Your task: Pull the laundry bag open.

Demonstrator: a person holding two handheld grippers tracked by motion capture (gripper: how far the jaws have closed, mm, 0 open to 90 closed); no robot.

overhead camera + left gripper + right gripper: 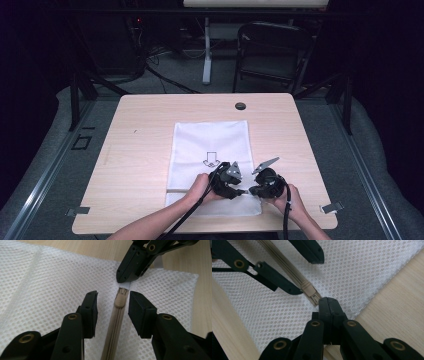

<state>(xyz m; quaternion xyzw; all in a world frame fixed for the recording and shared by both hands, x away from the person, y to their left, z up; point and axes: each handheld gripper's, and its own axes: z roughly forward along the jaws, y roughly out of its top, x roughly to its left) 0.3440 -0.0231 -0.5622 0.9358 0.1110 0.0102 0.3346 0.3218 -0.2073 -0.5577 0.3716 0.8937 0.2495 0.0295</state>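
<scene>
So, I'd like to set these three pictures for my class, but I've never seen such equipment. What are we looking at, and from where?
No robot here: a person at a wooden table holds a hand tool with two black jaws in each hand. One picture comes from a camera above, looking down on the table. The other two come from small cameras riding on the tools, each looking along its own jaws.

On the table lies a white mesh bag with a beige zip. The right gripper is shut, its tips pinching the bag's end just beyond the zip slider. The left gripper is open, its jaws standing on either side of the slider without touching it.
</scene>
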